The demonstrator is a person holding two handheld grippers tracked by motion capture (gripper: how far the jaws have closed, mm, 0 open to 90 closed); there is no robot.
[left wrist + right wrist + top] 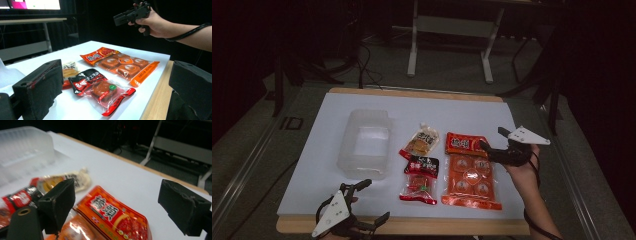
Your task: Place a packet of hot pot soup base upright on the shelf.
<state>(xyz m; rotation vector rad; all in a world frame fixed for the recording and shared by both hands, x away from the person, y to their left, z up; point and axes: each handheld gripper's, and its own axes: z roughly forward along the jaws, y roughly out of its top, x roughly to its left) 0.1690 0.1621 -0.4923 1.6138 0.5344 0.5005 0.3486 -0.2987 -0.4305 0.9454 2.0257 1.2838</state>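
Three snack packs lie at the container's [364, 145] three o'clock. My right gripper [493, 143], jaws spread wide, hovers at the top edge of the large orange pack [469, 172]; its glossy, slippery film could slide or crumple under a shallow pinch. My left gripper [374, 200] waits released at six o'clock.

Orange packet [110, 220] cut off by the lower edge, blurred; left gripper [362, 200] partly cropped at the bottom; packet lettering illegible.
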